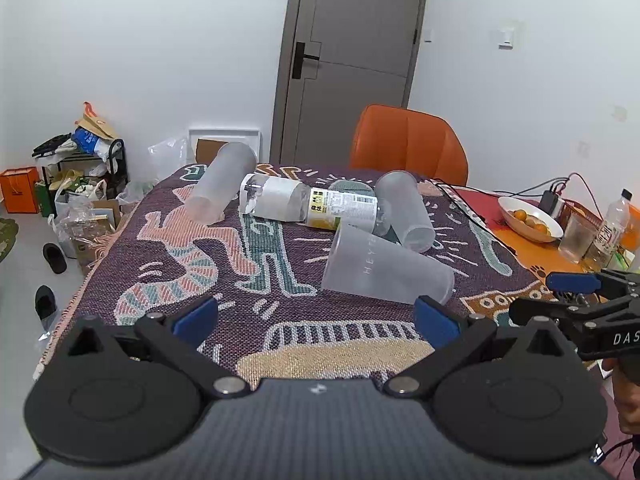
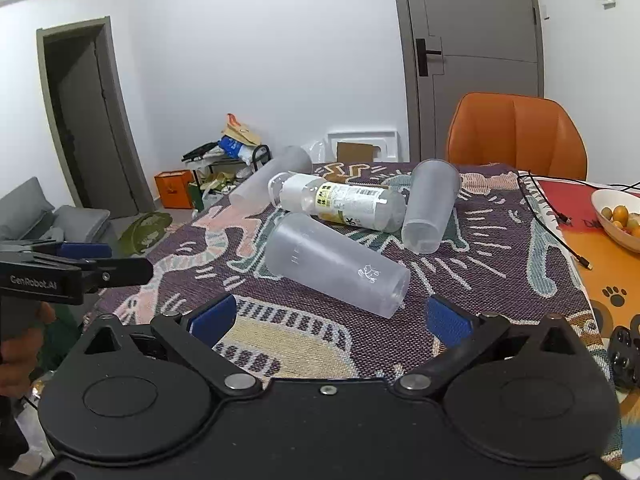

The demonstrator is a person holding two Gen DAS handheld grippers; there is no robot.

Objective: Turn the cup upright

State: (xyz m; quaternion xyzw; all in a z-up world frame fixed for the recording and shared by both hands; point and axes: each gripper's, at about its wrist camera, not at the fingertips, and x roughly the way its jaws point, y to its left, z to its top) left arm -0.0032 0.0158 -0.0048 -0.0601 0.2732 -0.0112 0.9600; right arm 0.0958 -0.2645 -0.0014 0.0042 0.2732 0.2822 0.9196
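Note:
Three frosted plastic cups lie on their sides on the patterned cloth. The nearest cup (image 1: 384,268) (image 2: 336,264) lies just ahead of both grippers. A second cup (image 1: 406,210) (image 2: 430,204) lies behind it to the right. A third cup (image 1: 222,186) (image 2: 272,176) lies at the far left. A clear labelled bottle (image 1: 308,202) (image 2: 340,200) lies among them. My left gripper (image 1: 316,316) is open and empty, short of the nearest cup. My right gripper (image 2: 328,318) is open and empty, with the nearest cup's base just ahead of it.
An orange chair (image 1: 408,142) (image 2: 516,136) stands behind the table. A white bowl of oranges (image 1: 530,218) (image 2: 618,216), a glass (image 1: 576,240), a bottle (image 1: 610,228) and cables (image 2: 552,216) sit on the right. Clutter and slippers (image 1: 54,258) are on the floor at left.

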